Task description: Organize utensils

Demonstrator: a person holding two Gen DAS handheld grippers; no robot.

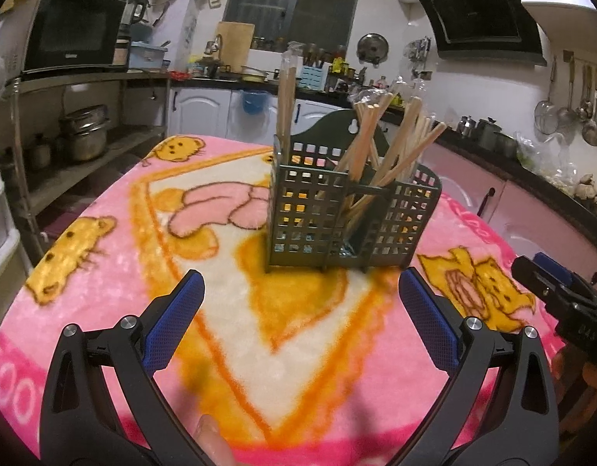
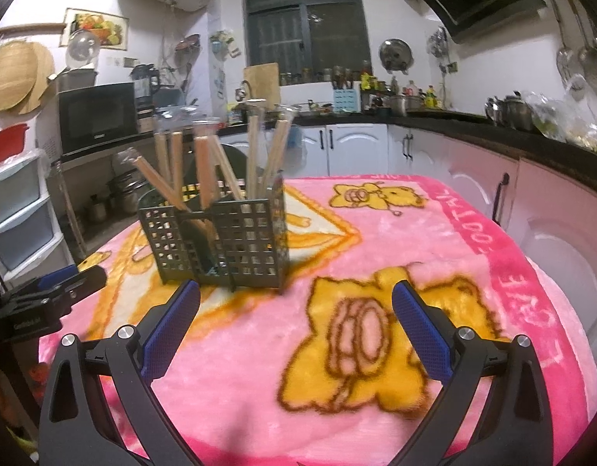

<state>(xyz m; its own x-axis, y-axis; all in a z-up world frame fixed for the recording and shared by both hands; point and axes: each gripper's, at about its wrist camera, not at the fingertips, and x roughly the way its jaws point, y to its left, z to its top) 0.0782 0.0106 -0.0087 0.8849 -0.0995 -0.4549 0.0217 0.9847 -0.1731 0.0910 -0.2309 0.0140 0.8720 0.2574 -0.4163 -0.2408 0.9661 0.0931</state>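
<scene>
So both tongs are spread wide with nothing between the blue pads. The left tongs [image 1: 301, 291] hang low over the table, which is covered by a fuzzy pink blanket with yellow cartoon animals [image 1: 115, 272], and they point straight at the dark green plastic lattice utensil caddy [image 1: 337, 217]. The right tongs [image 2: 296, 303] are just as wide apart and aimed a bit right of the same caddy [image 2: 220, 237], over a big yellow cartoon print.

The caddy stands upright near the middle of the table, just beyond the fingertips of both tools and not touching either. It has a taller back panel with a keyhole-shaped hanging slot. Inside are the light wooden chopsticks with clear plastic sleeves on top [image 1: 380, 143]: one pair stands almost straight up in the left compartment as the left camera sees it, and the rest fan out, leaning across the middle and right sections. From the right wrist view the same chopsticks [image 2: 205, 167] splay in all directions, a little blurred.

Each tool shows at the edge of the other's view, well off to the side of the caddy.
</scene>
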